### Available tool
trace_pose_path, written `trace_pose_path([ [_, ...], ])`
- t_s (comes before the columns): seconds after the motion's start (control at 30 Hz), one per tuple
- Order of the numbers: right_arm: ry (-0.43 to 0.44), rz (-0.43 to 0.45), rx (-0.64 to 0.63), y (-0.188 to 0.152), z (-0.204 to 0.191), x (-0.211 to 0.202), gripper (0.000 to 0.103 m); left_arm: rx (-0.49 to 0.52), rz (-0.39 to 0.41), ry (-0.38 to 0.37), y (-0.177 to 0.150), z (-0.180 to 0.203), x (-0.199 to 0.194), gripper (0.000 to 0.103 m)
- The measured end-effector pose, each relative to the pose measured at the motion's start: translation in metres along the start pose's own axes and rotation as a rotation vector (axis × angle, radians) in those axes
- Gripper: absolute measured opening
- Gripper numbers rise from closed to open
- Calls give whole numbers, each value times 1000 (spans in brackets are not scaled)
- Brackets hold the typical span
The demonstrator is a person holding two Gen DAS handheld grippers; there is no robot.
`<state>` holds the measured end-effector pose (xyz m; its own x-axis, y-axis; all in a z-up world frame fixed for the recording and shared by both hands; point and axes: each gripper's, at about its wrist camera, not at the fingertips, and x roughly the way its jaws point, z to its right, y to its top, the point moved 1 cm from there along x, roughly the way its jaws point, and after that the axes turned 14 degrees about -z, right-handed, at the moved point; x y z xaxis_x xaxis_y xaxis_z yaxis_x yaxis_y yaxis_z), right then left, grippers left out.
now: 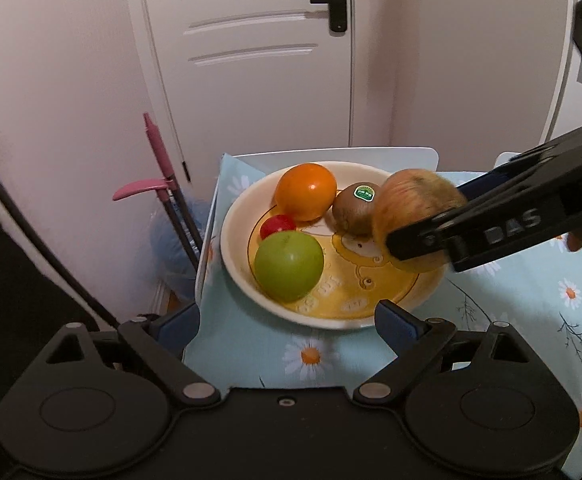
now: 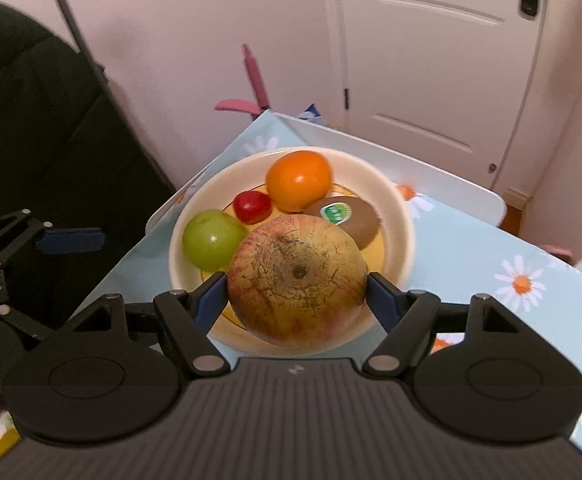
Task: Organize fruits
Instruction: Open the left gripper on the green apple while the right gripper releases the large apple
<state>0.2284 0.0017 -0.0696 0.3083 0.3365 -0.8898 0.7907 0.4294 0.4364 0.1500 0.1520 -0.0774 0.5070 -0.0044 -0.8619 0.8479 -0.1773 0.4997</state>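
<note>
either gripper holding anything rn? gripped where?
Right gripper holds the russeted apple over the bowl, pads on its opposite sides, around its widest part. Left gripper is open and holds nothing.

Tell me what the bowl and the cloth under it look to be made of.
Bowl: likely glazed ceramic, though hard plastic is possible; smooth cream rim with a soft sheen and a yellow cartoon print inside. Tablecloth: probably thin fabric or coated cloth; matte light blue with printed daisies, lying flat and draping over the table edge.
</note>
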Motion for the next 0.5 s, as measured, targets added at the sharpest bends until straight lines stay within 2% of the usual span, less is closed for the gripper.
trace_pose_path([
  [0.4, 23, -12, -109, 5, -12, 29, 91, -50, -5, 23, -16, -2, -5, 97],
  [0.5, 30, 41, -112, 3, -13, 19, 103, -56, -8, 22, -17, -3, -5, 97],
])
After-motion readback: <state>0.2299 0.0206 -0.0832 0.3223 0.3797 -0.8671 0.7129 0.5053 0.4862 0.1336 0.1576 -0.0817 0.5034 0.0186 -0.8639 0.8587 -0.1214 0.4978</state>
